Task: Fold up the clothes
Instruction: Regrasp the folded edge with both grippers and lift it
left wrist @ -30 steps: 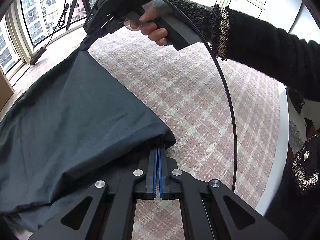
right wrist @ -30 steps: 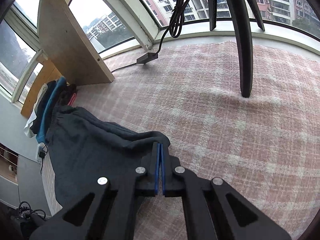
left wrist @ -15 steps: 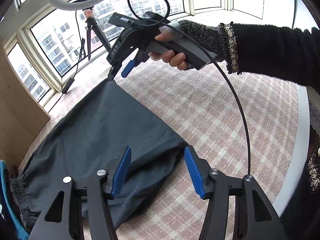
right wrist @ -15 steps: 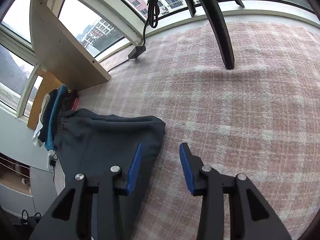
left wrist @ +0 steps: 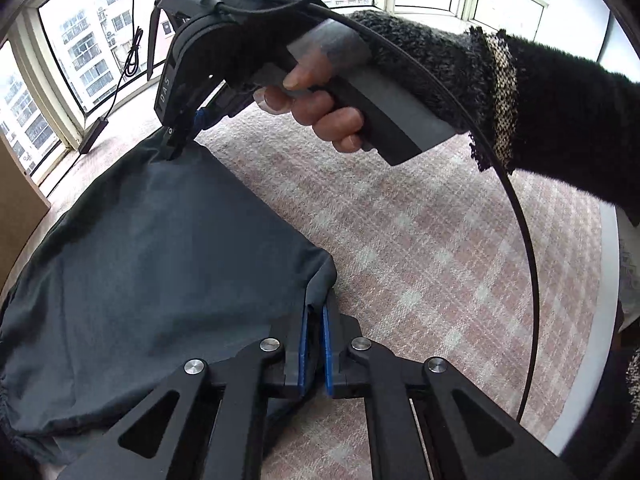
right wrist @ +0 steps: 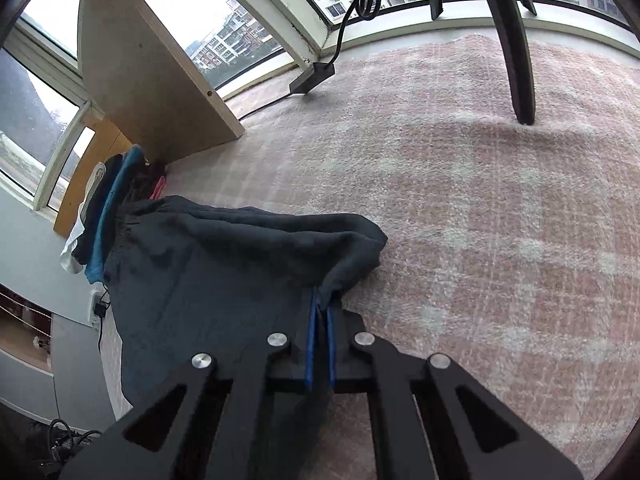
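Both claws are clamped on the same dark grey garment (left wrist: 160, 272), which lies spread on a pink-and-white checked carpet (left wrist: 420, 248). Left claw (left wrist: 314, 320) has its blue pads pressed together on a bunched corner of the cloth at the garment's near edge. Right claw (right wrist: 320, 312) likewise pinches a gathered corner between its blue pads, and from the left wrist camera its tip (left wrist: 176, 148) is seen biting the far corner of the fabric, gripped by a hand (left wrist: 320, 108) in a dark knitted sleeve (left wrist: 540, 108). Between the two claws the hem runs as a fairly straight edge. Beyond the garment, a pile of folded clothes (right wrist: 108, 216) sits against a wooden board (right wrist: 152, 72) by the window. A black tripod leg (right wrist: 516, 48) stands on the carpet.
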The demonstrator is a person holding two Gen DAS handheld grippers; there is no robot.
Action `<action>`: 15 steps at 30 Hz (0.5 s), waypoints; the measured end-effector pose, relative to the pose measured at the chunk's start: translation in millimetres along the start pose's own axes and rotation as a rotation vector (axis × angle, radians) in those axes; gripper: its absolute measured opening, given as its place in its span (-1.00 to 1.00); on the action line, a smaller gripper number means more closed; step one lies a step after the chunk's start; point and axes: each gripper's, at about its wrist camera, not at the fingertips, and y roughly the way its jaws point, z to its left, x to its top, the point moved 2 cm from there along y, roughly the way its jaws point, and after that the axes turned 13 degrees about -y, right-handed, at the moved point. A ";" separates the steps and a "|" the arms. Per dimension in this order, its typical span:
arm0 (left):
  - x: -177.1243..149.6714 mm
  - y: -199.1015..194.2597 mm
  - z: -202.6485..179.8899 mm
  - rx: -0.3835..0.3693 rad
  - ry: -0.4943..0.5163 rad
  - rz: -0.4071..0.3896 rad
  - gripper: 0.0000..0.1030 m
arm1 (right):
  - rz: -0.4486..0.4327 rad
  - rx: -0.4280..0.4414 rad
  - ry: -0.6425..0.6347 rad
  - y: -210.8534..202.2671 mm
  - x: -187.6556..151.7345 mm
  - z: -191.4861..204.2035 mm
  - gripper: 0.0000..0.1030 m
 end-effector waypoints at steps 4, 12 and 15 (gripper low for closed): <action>9.3 -36.1 12.9 -0.071 -0.090 -0.087 -0.90 | -0.088 0.081 0.176 -20.8 10.8 1.6 -0.93; 10.3 -115.3 72.2 -0.226 -0.199 -0.251 -0.90 | -0.227 0.095 0.343 -65.7 39.4 52.4 -0.94; -7.8 -139.3 115.5 -0.262 -0.255 -0.295 -0.90 | -0.240 0.041 0.313 -63.9 53.9 89.4 -0.93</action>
